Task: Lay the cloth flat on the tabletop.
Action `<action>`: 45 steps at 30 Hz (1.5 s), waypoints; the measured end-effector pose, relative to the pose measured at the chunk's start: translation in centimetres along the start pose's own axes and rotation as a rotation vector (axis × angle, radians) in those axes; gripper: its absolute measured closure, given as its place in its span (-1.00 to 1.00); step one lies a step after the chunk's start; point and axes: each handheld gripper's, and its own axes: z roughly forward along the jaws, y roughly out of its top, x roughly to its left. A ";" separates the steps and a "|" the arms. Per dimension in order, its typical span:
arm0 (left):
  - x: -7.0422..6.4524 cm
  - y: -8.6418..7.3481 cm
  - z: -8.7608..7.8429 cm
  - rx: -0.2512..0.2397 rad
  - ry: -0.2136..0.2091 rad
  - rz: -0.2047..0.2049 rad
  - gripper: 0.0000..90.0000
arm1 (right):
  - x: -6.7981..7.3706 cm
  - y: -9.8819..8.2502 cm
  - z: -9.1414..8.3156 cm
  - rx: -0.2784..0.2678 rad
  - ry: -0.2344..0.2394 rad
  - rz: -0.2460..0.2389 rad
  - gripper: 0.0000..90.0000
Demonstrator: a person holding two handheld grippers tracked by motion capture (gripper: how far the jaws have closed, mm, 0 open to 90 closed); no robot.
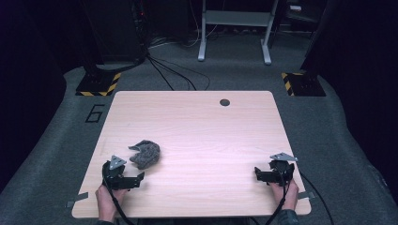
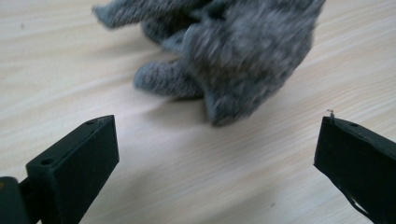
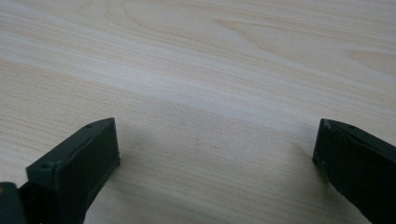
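A crumpled grey knitted cloth (image 1: pixel 145 154) lies on the light wooden table (image 1: pixel 202 136), toward its front left. My left gripper (image 1: pixel 140 179) rests just in front of the cloth, open, with nothing between its jaws. In the left gripper view the cloth (image 2: pixel 224 51) sits a short way beyond the wide-apart jaws of that gripper (image 2: pixel 217 140), apart from them. Near the front right corner my right gripper (image 1: pixel 257 174) is open over bare wood (image 3: pixel 215 84); its jaws point left and stand wide apart (image 3: pixel 217 140).
A round cable hole (image 1: pixel 225 102) sits near the table's far edge. Beyond the table are a grey metal frame (image 1: pixel 234 28), floor cables (image 1: pixel 173 70) and two yellow-black striped bases (image 1: pixel 99 84). Grey carpet (image 1: pixel 328 140) surrounds the table.
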 end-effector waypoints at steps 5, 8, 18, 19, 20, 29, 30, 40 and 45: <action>-0.7 2.5 -0.6 -0.028 -0.027 0.023 -1.00 | 0.0 0.0 0.0 0.000 -0.002 0.003 -1.00; -0.9 3.4 -0.7 -0.041 -0.033 0.027 -1.00 | 0.0 0.0 0.0 0.000 -0.003 0.005 -1.00; -0.7 5.7 0.9 -0.050 -0.052 0.001 -1.00 | 0.0 0.0 0.0 0.003 -0.002 -0.001 -1.00; -0.7 5.8 1.2 -0.042 -0.053 -0.002 -1.00 | 0.0 0.0 0.0 0.003 -0.002 -0.001 -1.00; -0.6 5.9 1.8 -0.026 -0.057 -0.005 -1.00 | 0.0 0.0 0.0 0.002 -0.003 -0.001 -1.00; -0.6 5.5 4.1 0.047 -0.080 -0.002 -0.99 | 0.0 0.0 0.0 0.001 -0.003 0.002 -1.00; -0.7 5.2 4.4 0.048 -0.072 -0.006 -0.95 | 0.0 0.0 0.0 0.002 -0.003 -0.001 -1.00; -0.9 3.8 5.1 0.057 -0.108 -0.012 -0.07 | 0.0 0.0 0.0 0.000 -0.003 0.004 -1.00; -1.2 3.5 4.8 0.021 -0.089 -0.028 0.30 | 0.0 0.0 0.0 0.000 -0.002 0.003 -1.00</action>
